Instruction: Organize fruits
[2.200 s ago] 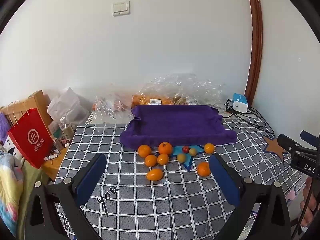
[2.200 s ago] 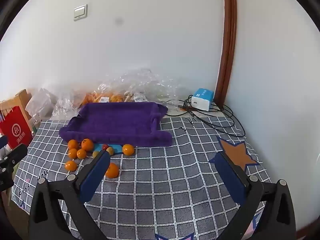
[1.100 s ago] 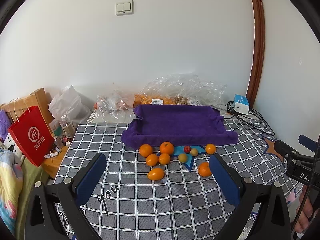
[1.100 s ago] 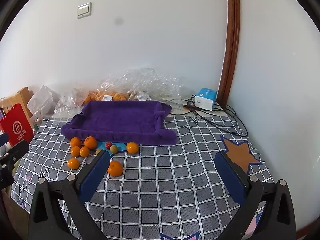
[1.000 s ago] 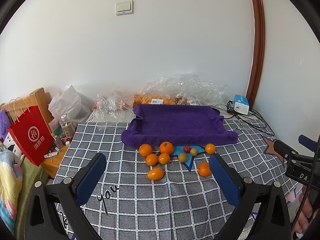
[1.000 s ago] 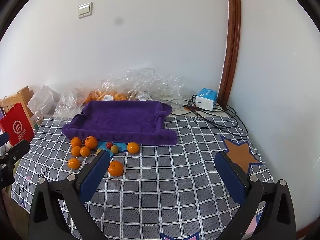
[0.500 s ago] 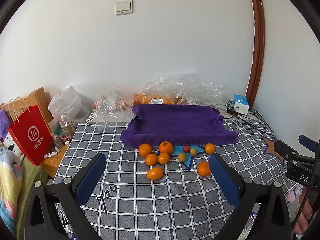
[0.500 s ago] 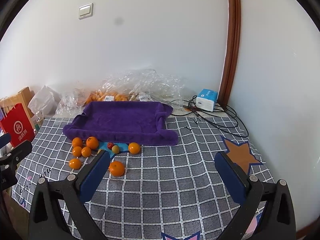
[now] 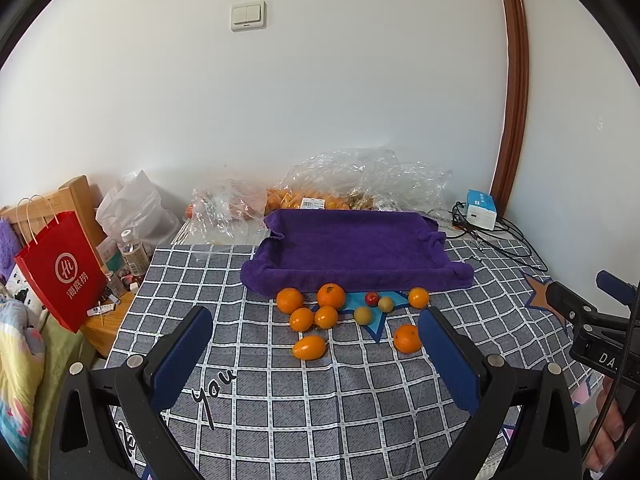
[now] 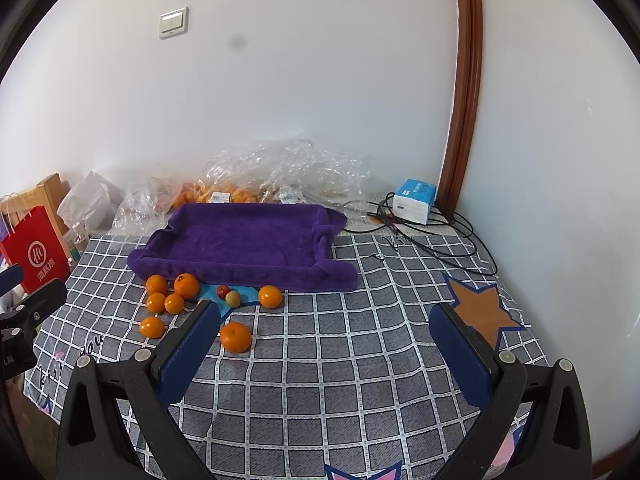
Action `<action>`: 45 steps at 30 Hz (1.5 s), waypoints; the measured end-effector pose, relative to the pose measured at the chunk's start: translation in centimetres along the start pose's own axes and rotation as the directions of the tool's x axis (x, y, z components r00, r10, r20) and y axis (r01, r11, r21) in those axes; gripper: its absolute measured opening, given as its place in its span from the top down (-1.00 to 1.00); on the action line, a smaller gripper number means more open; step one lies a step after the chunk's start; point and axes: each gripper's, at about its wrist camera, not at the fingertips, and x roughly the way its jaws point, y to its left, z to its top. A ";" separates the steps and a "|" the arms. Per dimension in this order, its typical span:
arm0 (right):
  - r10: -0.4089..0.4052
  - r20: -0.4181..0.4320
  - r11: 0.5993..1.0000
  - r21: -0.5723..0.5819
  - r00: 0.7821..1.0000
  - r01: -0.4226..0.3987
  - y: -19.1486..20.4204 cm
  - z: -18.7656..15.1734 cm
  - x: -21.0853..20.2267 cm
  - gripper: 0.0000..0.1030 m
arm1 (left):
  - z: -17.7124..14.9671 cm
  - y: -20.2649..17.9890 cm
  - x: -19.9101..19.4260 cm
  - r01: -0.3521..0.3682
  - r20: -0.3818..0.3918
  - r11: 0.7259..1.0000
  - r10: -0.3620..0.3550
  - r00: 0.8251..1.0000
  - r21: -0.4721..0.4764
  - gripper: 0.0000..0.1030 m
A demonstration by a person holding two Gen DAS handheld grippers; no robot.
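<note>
Most of your grey checked cloth-covered table (image 10: 360, 360) lies bare on the near and right side, out to the orange star print (image 10: 482, 308). Along the back wall, crumpled clear plastic bags (image 9: 360, 176) crowd the far edge, with a blue-and-white box (image 10: 414, 201) and black cables (image 10: 440, 240) in the right corner. The purple towel-lined tray (image 9: 352, 248) sits mid-table, nothing in it. A red paper bag (image 9: 60, 272) stands off the left edge. Just before the tray's near rim you have the orange citrus fruits (image 9: 330, 295), one apart nearer you (image 10: 236, 336), plus a small red fruit (image 9: 372, 298) and two yellow-green ones (image 9: 363, 315). Your left gripper (image 9: 316, 354) and right gripper (image 10: 326, 346) both hover spread wide above the cloth, grasping nothing.
</note>
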 end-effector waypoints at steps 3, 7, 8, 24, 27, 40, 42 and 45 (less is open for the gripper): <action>0.000 0.000 1.000 0.000 1.000 0.000 0.1 0.0 0.0 -0.99 | 0.0 0.0 0.0 0.000 0.000 1.000 0.000 1.000 0.002 -1.00; 0.001 0.001 1.000 -0.001 1.000 -0.001 0.1 0.0 -0.1 -0.99 | 0.0 0.0 0.0 0.000 0.000 1.000 0.000 1.000 0.002 -1.00; 0.002 0.001 1.000 -0.001 1.000 -0.002 0.1 0.0 -0.1 -0.99 | 0.0 0.0 0.0 0.000 0.000 1.000 0.000 1.000 0.001 -1.00; 0.007 0.001 1.000 0.000 1.000 -0.007 0.5 -0.2 0.0 -0.99 | 0.0 0.0 0.0 0.003 0.001 1.000 -0.003 1.000 0.001 -1.00; 0.009 0.002 1.000 -0.001 1.000 -0.009 0.5 -0.2 0.0 -0.99 | 0.1 -0.2 0.0 0.003 0.002 1.000 -0.003 1.000 0.000 -1.00; 0.018 -0.028 1.000 -0.008 0.999 -0.018 1.3 -1.0 1.6 -0.99 | 0.1 0.6 1.7 0.007 0.004 1.000 -0.007 1.000 -0.008 -1.00; 0.012 -0.035 1.000 -0.023 0.999 -0.013 1.5 -1.3 2.5 -0.99 | -0.1 0.8 2.5 -0.004 -0.006 1.000 0.004 1.000 -0.005 -1.00; 0.021 -0.043 0.999 -0.032 0.999 -0.022 1.7 -1.8 3.9 -0.98 | -0.5 1.5 4.1 -0.010 -0.021 1.000 0.010 1.000 -0.013 -1.00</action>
